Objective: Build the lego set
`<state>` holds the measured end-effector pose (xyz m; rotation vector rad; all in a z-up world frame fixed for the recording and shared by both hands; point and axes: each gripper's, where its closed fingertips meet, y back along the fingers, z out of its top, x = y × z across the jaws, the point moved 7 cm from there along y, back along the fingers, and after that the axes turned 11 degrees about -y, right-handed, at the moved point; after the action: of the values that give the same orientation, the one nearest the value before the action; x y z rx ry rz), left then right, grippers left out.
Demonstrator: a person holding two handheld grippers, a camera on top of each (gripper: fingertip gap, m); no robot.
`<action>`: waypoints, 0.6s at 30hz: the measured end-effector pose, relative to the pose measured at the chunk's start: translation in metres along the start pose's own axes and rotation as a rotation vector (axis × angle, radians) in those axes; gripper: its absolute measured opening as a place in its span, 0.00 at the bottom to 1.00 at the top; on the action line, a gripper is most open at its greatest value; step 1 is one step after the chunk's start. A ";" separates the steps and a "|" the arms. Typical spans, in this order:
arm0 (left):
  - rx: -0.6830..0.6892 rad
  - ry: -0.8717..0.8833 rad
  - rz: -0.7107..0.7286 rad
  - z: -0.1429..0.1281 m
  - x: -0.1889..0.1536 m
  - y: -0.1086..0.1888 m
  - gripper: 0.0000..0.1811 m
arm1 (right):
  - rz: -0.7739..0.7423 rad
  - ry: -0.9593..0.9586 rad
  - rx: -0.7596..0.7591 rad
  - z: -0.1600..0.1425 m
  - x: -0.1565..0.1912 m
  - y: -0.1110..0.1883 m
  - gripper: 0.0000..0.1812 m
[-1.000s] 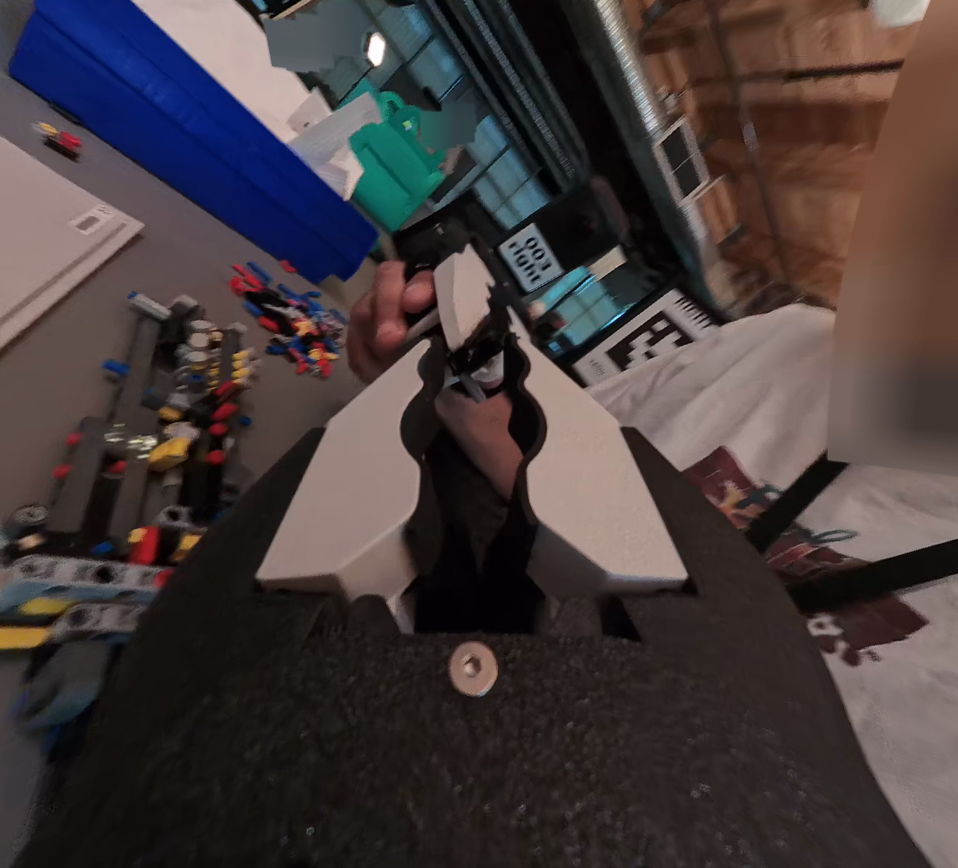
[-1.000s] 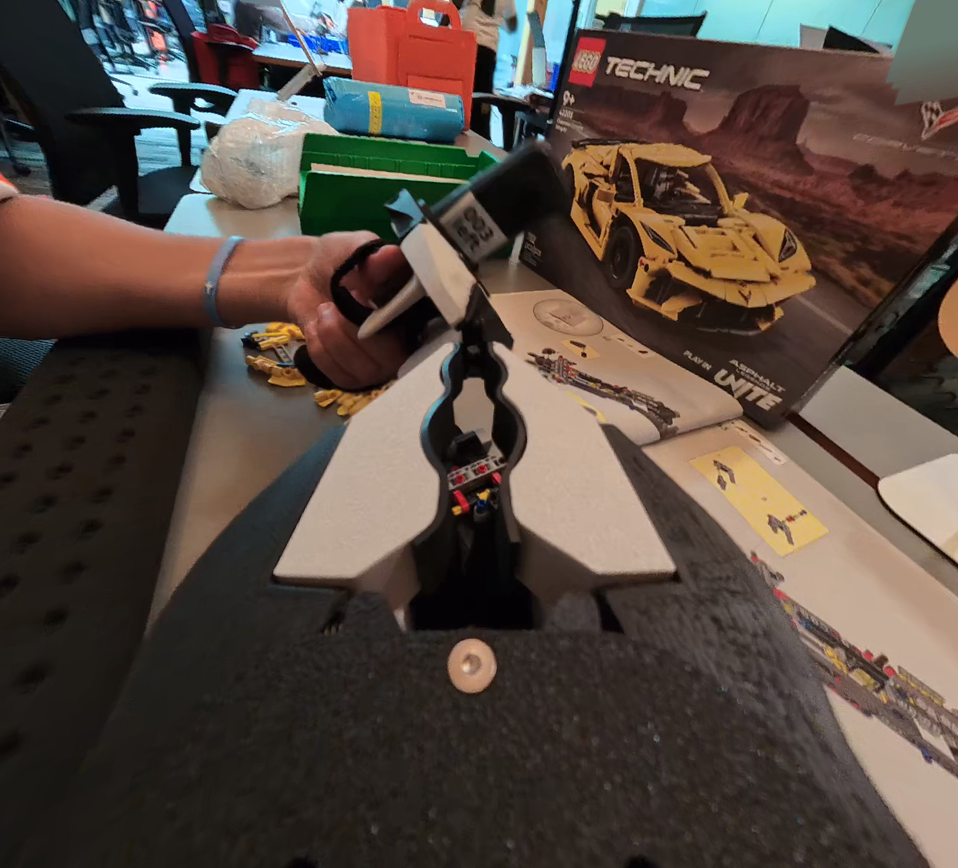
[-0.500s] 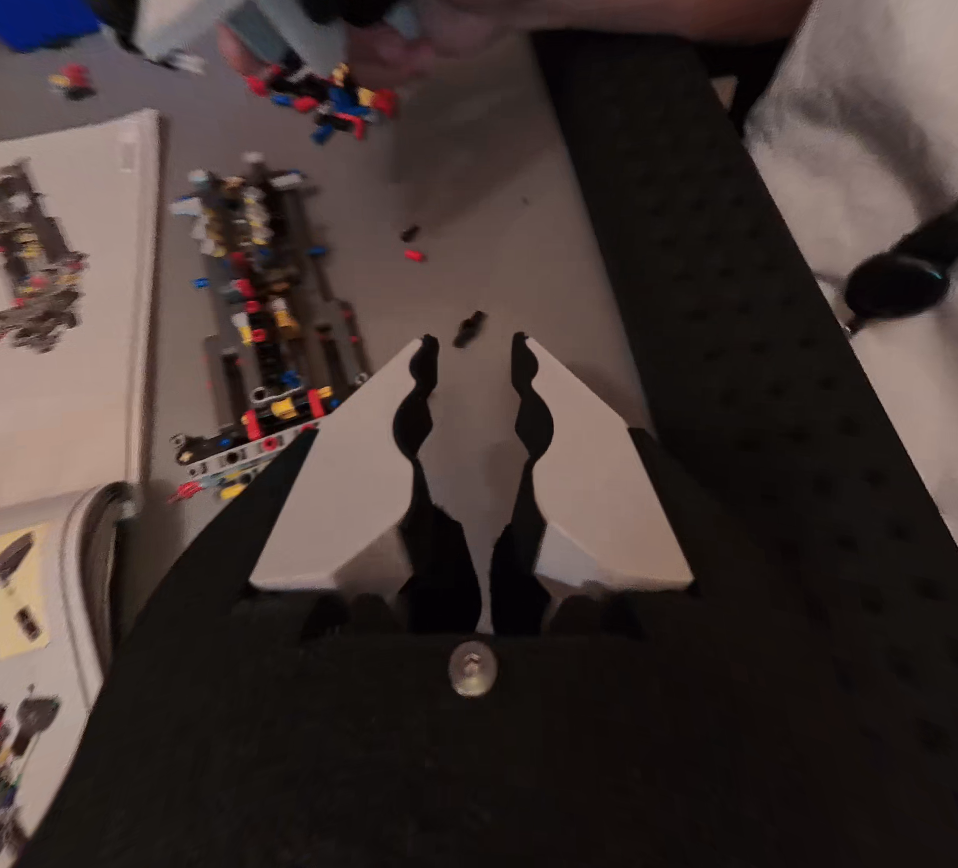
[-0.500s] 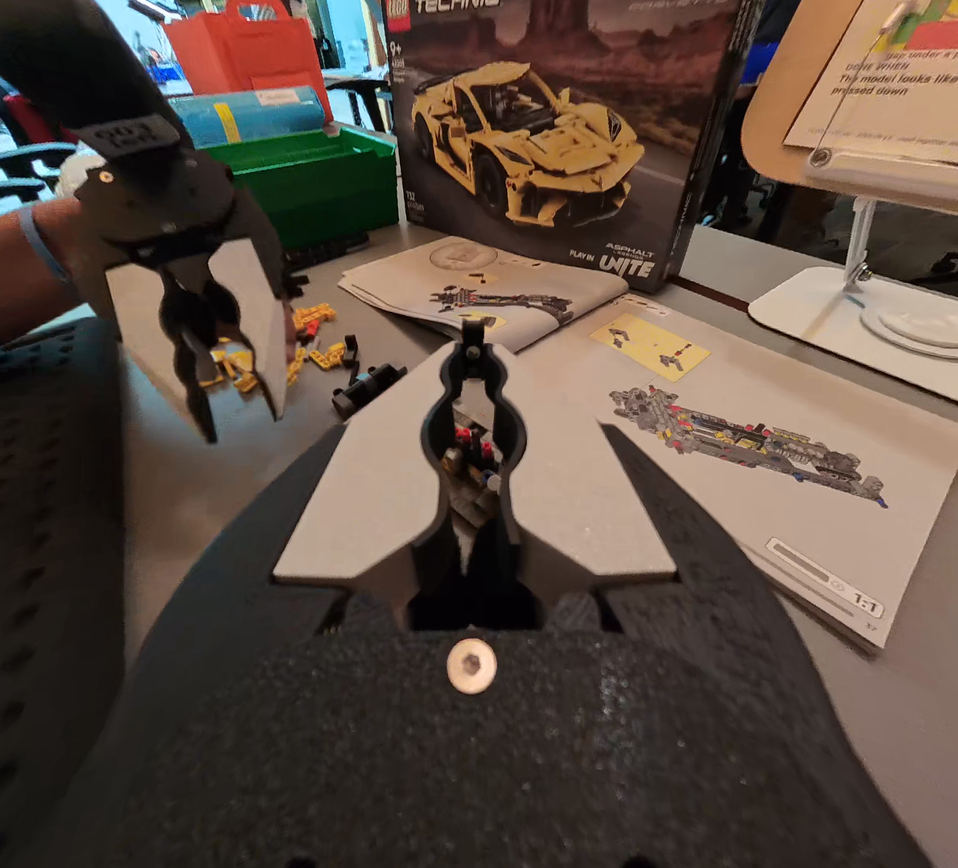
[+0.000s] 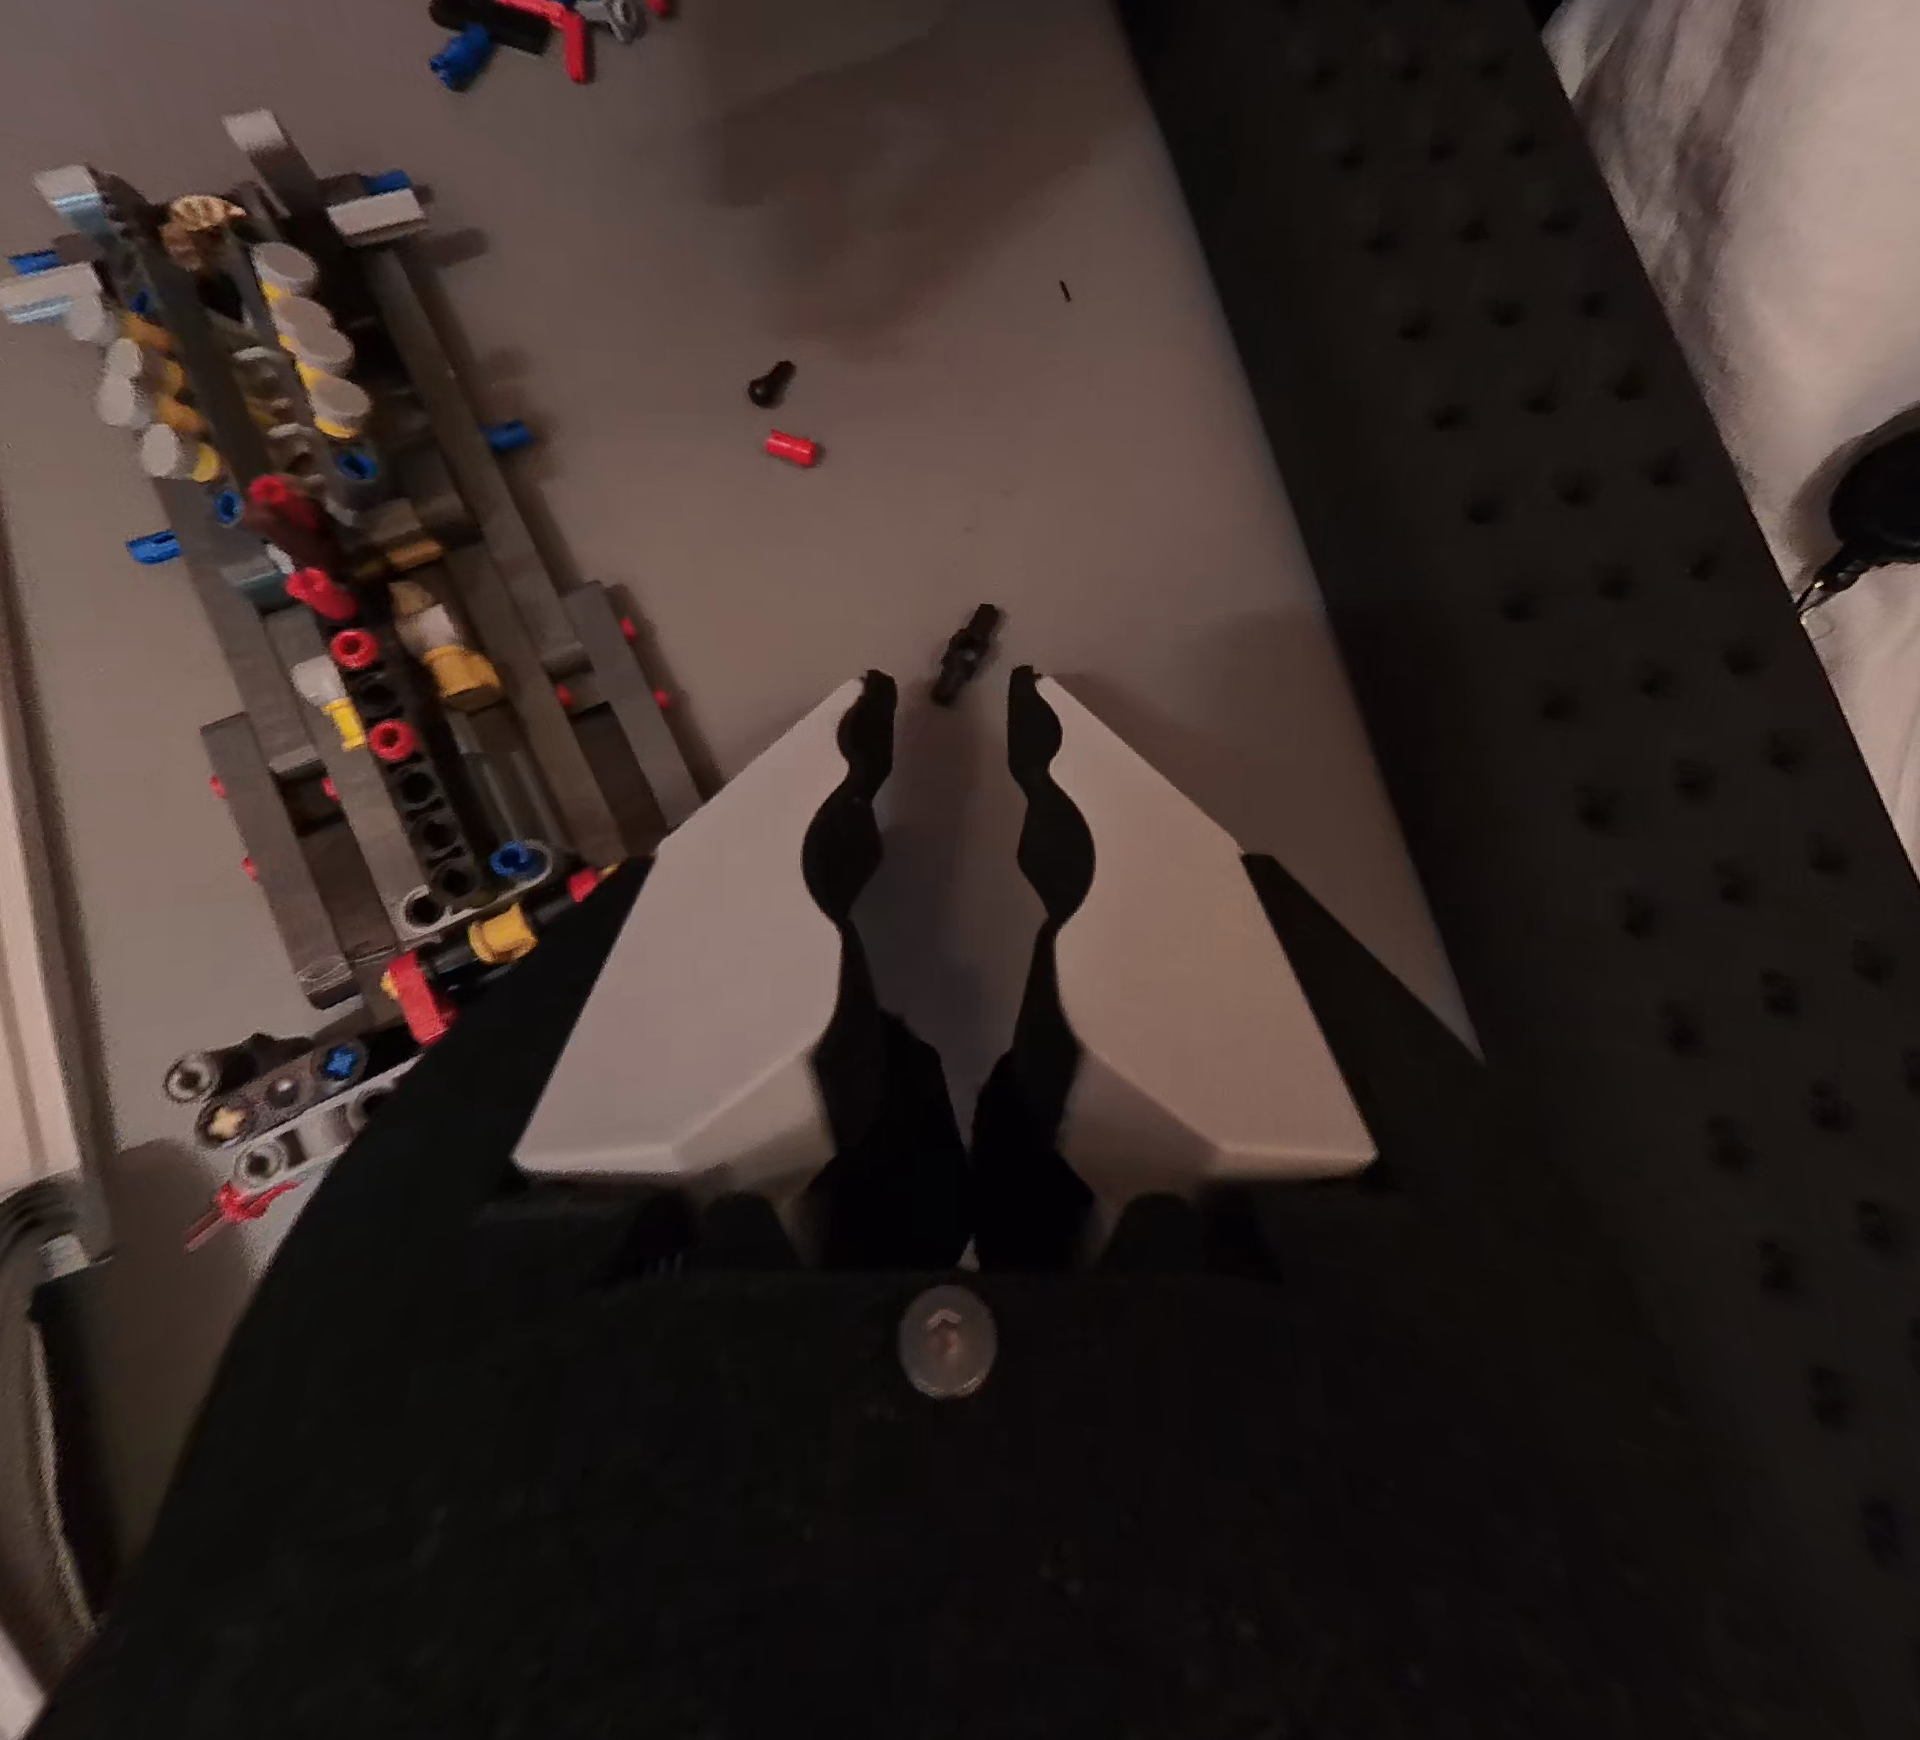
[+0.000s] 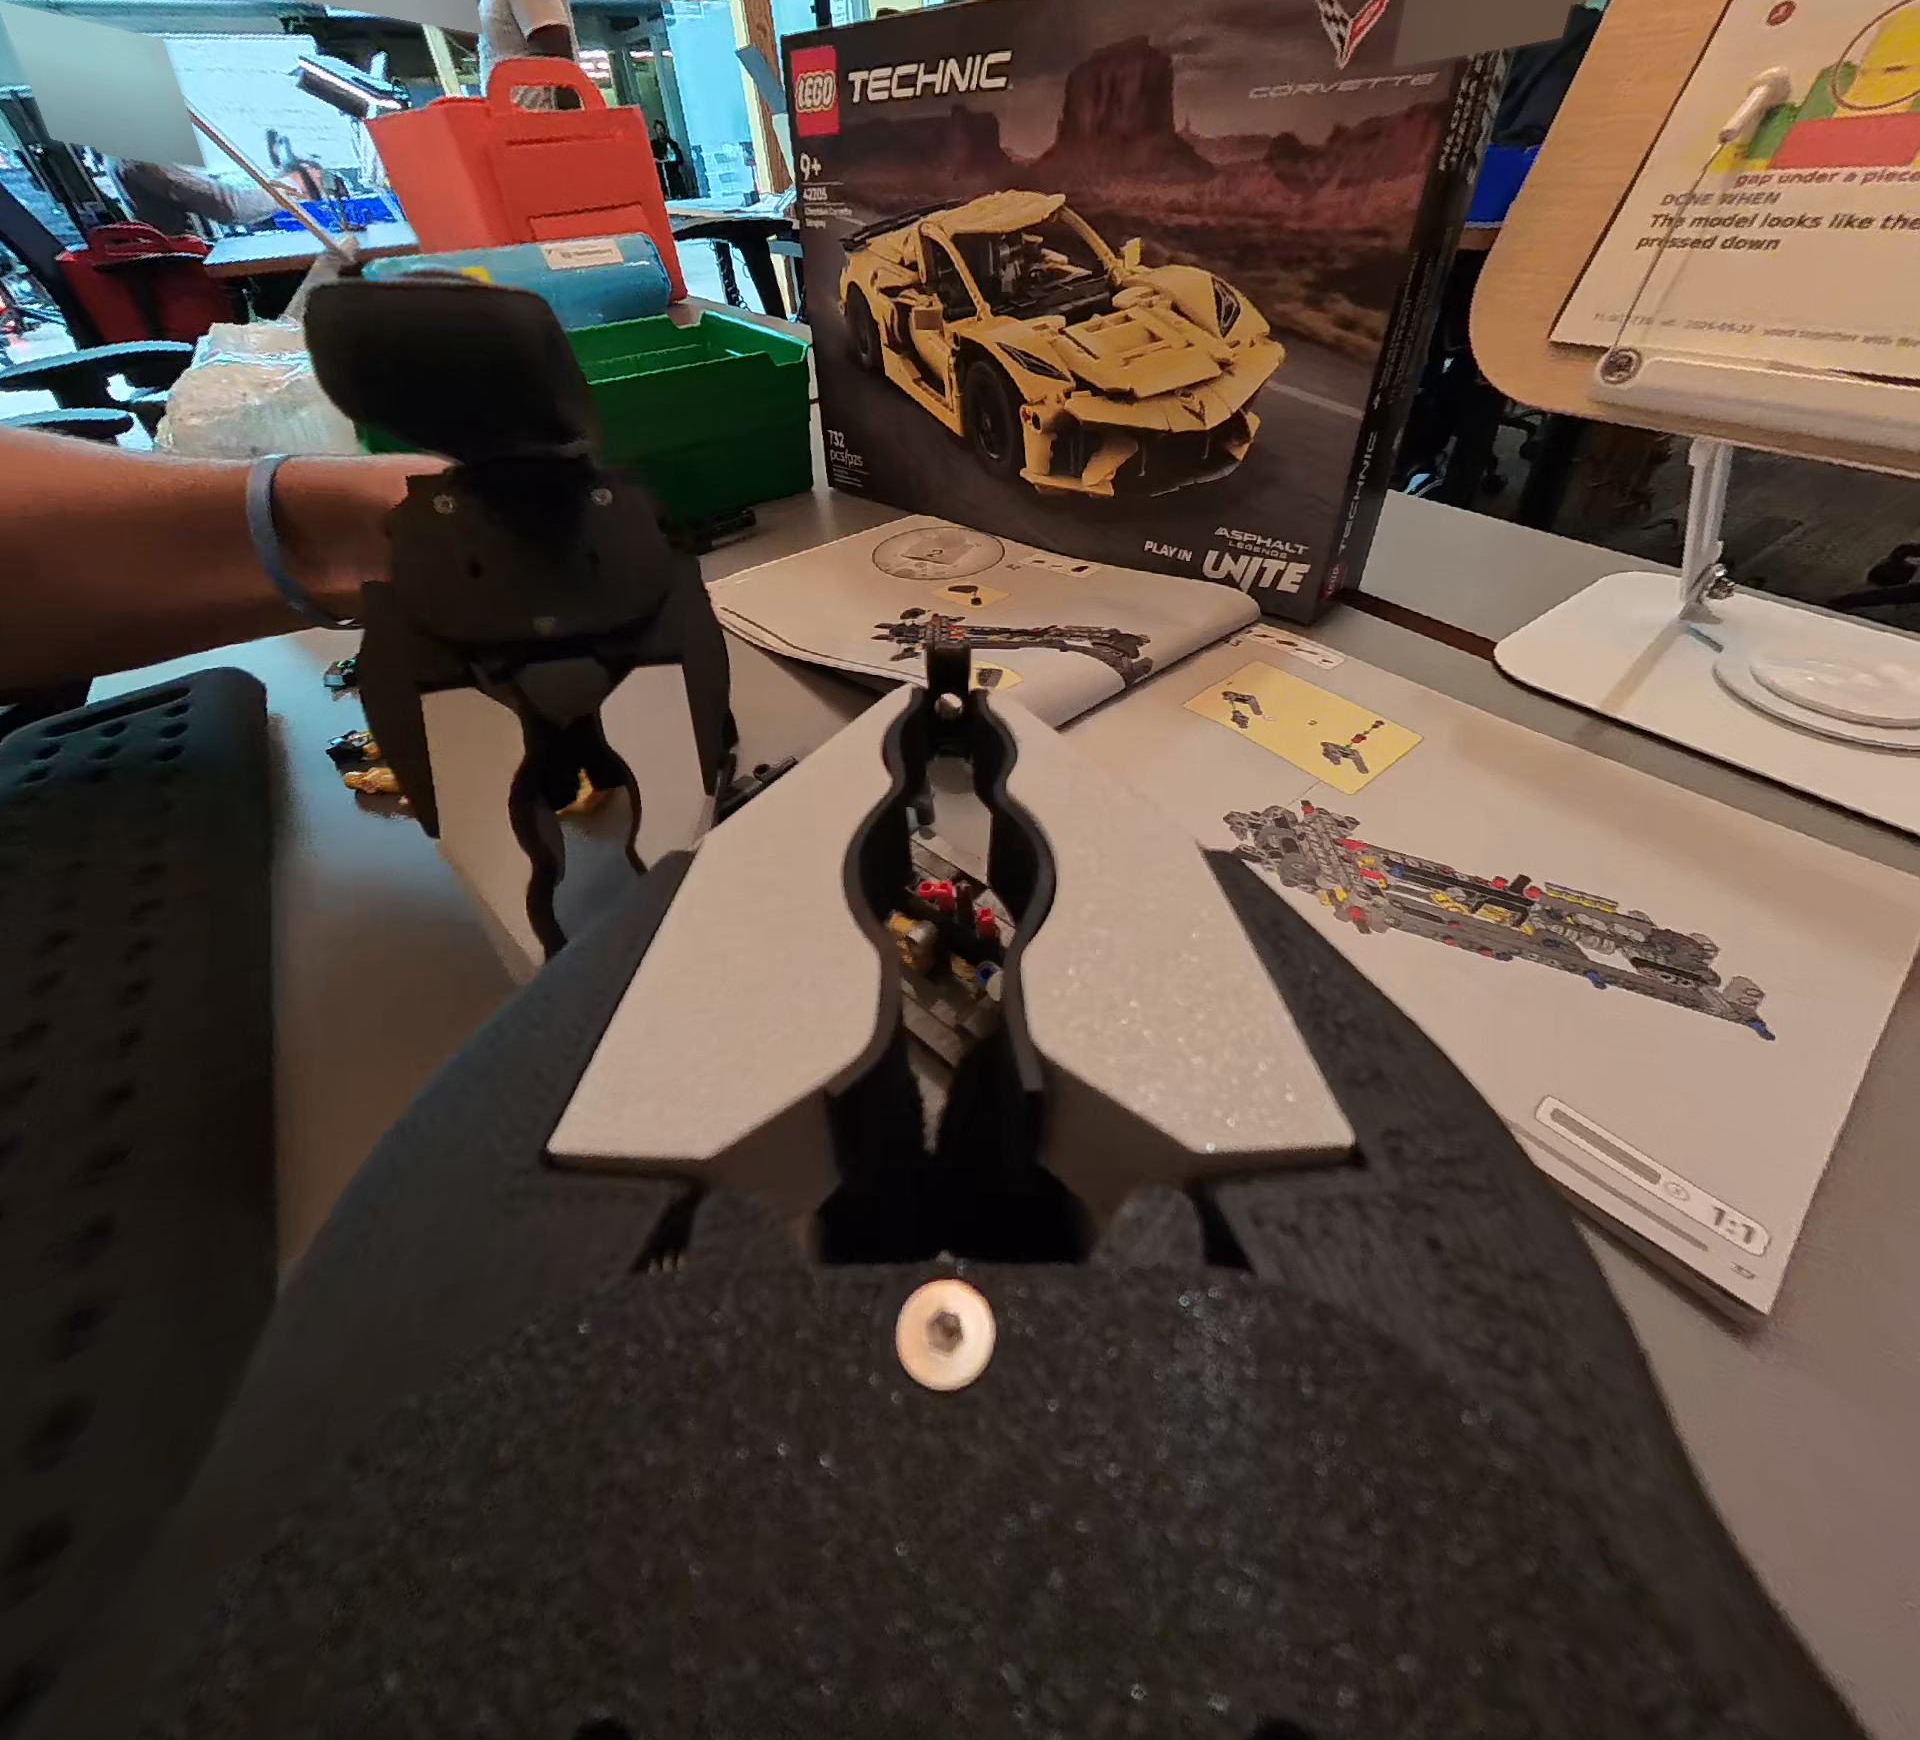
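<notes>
Lego pin point(image 5: 966, 653) lies black on the counter point(image 5: 935, 256) just ahead of the left tongs point(image 5: 954, 691) — parted, empty. Right tongs point(image 6: 948, 703) pinch a small black piece point(image 6: 943, 664) at their tips — closed.

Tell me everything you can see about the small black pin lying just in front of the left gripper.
The small black pin is a short, dark, plastic-looking connector with a thicker collar near its middle. It lies flat and alone on the grey table, angled diagonally, just beyond the tips of the left gripper. The jaws stand open on either side and do not touch it. Finer detail is too small to tell.
</notes>
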<state>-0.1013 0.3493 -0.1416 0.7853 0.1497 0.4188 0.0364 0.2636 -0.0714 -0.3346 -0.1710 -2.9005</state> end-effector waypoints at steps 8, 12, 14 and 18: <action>0.079 -0.077 0.034 0.009 -0.006 -0.011 0.10 | 0.013 0.004 -0.005 0.001 0.003 0.000 0.03; 0.173 -0.149 0.051 0.007 -0.007 -0.017 0.08 | 0.019 0.000 -0.009 0.002 0.003 0.000 0.03; 0.195 -0.170 0.051 0.008 -0.006 -0.018 0.06 | 0.023 0.000 -0.008 0.001 0.003 0.000 0.03; 0.200 -0.190 0.033 0.010 -0.009 -0.021 0.03 | 0.024 0.004 -0.001 0.000 0.004 0.000 0.03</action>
<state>-0.1003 0.3255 -0.1498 1.0209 0.0007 0.3617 0.0331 0.2631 -0.0702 -0.3289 -0.1644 -2.8774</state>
